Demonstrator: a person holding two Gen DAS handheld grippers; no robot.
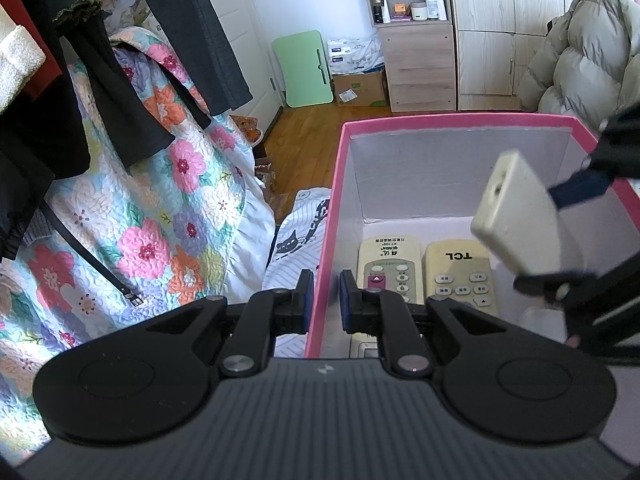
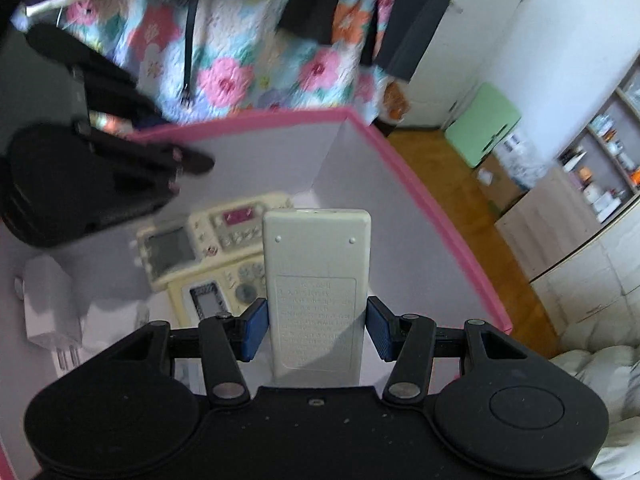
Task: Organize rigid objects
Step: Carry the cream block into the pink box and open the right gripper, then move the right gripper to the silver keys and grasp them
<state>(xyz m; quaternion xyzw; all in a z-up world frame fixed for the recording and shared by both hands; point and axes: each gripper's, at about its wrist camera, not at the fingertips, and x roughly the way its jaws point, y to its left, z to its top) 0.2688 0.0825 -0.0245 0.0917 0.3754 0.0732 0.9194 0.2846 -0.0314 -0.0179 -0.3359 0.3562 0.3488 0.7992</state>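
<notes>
A pink-rimmed box (image 1: 452, 120) with pale inner walls stands on the bed. My left gripper (image 1: 325, 300) is shut on its left wall, one blue pad on each side of the pink edge. On the box floor two remotes lie side by side, a QUNDA remote (image 1: 390, 268) and a yellowed TCL remote (image 1: 460, 270). My right gripper (image 2: 316, 328) is shut on a white remote (image 2: 316, 256), back side up, tilted down over the inside of the box. The left wrist view shows that white remote (image 1: 516, 216) above the TCL one. White charger plugs (image 2: 48, 308) lie in a box corner.
A floral quilt (image 1: 152, 216) and hanging dark clothes (image 1: 120, 80) lie left of the box. Beyond it are wooden floor (image 1: 304, 132), a green folding table (image 1: 304, 68), a cardboard box (image 1: 360, 88), a shelf cabinet (image 1: 416, 40) and a puffy jacket (image 1: 588, 52).
</notes>
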